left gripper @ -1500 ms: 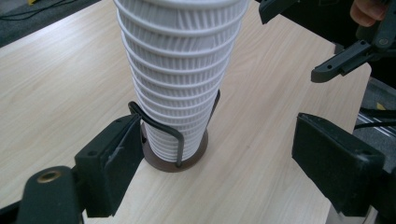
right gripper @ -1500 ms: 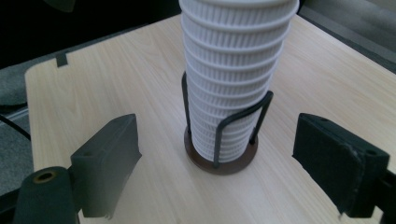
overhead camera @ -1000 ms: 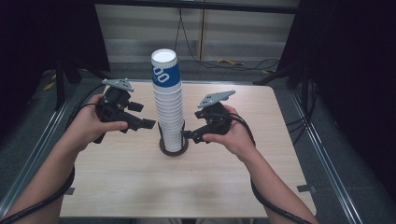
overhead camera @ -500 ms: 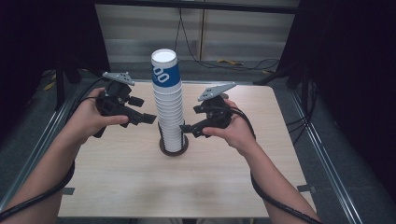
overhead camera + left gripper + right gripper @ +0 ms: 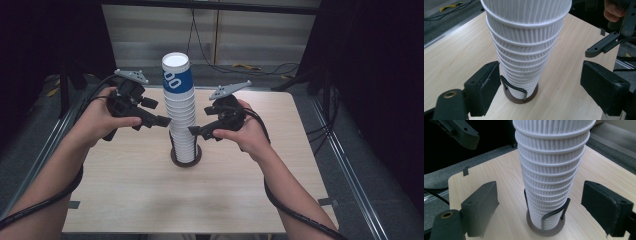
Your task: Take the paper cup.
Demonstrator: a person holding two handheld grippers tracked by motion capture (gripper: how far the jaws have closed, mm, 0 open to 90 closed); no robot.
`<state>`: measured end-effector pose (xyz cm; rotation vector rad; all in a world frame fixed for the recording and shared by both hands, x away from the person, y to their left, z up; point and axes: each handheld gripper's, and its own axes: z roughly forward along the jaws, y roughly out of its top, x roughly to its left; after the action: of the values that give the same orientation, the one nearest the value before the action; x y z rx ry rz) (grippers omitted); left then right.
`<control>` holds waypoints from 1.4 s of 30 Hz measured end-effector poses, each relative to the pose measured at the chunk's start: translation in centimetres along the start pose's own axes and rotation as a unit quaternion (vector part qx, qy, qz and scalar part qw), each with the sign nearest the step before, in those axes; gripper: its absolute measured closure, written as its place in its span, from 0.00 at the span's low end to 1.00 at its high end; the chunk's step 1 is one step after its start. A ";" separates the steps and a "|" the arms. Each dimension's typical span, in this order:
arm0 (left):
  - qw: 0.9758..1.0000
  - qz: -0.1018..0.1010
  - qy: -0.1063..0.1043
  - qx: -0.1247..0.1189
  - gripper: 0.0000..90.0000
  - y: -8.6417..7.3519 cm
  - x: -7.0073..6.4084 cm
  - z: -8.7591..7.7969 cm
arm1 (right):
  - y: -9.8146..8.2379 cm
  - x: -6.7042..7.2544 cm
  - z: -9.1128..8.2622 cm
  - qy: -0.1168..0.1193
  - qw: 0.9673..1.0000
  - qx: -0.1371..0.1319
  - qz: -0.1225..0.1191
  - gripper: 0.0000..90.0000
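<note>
White cup stack (image 5: 182, 115) upright between both open fingers, untouched.

1. Table (image 5: 125, 200): light wood top, fills lower centre of high view, dark metal rails along left & right edges.
2. Round dark holder base (image 5: 185, 159) sits on it, approx centre of frame.
3. Stack of ribbed white cups (image 5: 182, 120) stands upright in holder; top cup has a blue band.

Recording lab; dark curtains (image 5: 45, 40), trailing floor cables (image 5: 240, 66).
</note>
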<state>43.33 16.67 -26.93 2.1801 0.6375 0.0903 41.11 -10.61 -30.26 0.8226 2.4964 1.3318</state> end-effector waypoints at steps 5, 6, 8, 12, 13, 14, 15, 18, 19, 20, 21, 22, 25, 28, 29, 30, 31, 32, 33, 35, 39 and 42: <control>1.000 0.004 0.005 0.001 0.18 0.6 0.1 -0.5 | 0.3 0.0 0.3 -0.001 1.000 0.000 -0.003 0.15; 1.000 0.006 0.007 0.000 0.18 0.8 0.1 -0.6 | 0.3 0.0 0.4 -0.002 1.000 -0.001 -0.005 0.15; 1.000 0.005 0.007 -0.005 0.18 1.1 0.1 -0.8 | 0.4 0.0 0.5 -0.003 1.000 0.000 -0.007 0.15; 1.000 0.009 0.006 -0.005 0.18 1.7 0.1 -1.0 | 0.4 0.0 0.7 0.001 1.000 0.001 -0.005 0.15; 1.000 0.009 0.005 -0.007 0.18 1.9 0.1 -1.1 | 0.4 0.0 0.7 0.001 1.000 0.002 -0.006 0.15; 1.000 0.007 0.004 -0.009 0.18 2.1 0.1 -1.1 | 0.4 0.1 0.7 0.001 1.000 0.004 -0.005 0.15; 1.000 0.010 0.005 -0.009 0.18 2.2 0.2 -1.1 | 0.4 0.2 0.7 0.002 1.000 0.007 -0.006 0.15; 1.000 0.011 0.006 -0.007 0.18 2.8 0.1 -1.2 | 0.6 0.2 0.7 0.002 1.000 0.005 -0.007 0.15; 1.000 0.015 0.006 -0.011 0.18 3.1 0.1 -1.3 | 0.6 0.2 0.7 0.003 1.000 0.003 -0.009 0.15; 1.000 0.013 0.007 -0.015 0.18 3.3 0.1 -1.3 | 0.7 0.2 0.6 0.003 1.000 0.003 -0.009 0.15; 1.000 0.010 0.004 -0.014 0.18 3.5 0.1 -1.3 | 0.7 0.2 0.6 0.003 1.000 0.003 -0.010 0.15; 1.000 0.012 0.004 -0.016 0.18 3.7 0.1 -1.4 | 0.7 0.2 0.6 0.001 1.000 0.004 -0.010 0.15; 1.000 0.011 0.003 -0.015 0.18 4.2 0.1 -1.4 | 0.8 0.2 0.7 0.003 1.000 0.003 -0.009 0.15; 1.000 0.014 0.005 -0.019 0.18 4.9 0.1 -1.4 | 0.9 0.2 0.7 0.000 1.000 0.004 -0.011 0.15; 1.000 0.011 0.004 -0.017 0.18 5.0 0.1 -1.3 | 1.0 0.2 0.8 0.000 1.000 0.003 -0.011 0.15; 1.000 0.011 0.003 -0.016 0.18 5.1 0.2 -1.2 | 1.0 0.2 0.8 0.001 1.000 0.002 -0.011 0.15; 1.000 0.018 0.006 -0.016 0.18 5.2 0.2 -1.1 | 1.1 0.2 0.8 0.000 1.000 0.003 -0.011 0.15; 1.000 0.018 0.008 -0.014 0.18 5.4 0.3 -1.1 | 1.2 0.2 0.8 -0.001 1.000 0.003 -0.012 0.15; 1.000 0.017 0.008 -0.016 0.18 5.5 0.3 -1.0 | 1.2 0.2 0.9 -0.001 1.000 0.004 -0.011 0.15; 1.000 0.013 0.009 -0.017 0.18 5.7 0.5 -0.8 | 1.3 0.2 1.0 -0.004 1.000 0.006 -0.013 0.15; 1.000 0.015 0.011 -0.019 0.18 5.9 0.8 -0.2 | 1.6 0.0 1.2 -0.007 1.000 0.000 -0.011 0.15; 1.000 0.017 0.012 -0.022 0.18 6.0 0.9 0.3 | 1.7 -0.1 1.5 -0.008 1.000 -0.003 -0.008 0.15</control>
<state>46.63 13.75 -22.73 2.1504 0.6051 0.1470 42.44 -8.89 -29.73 0.8081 2.4798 1.3232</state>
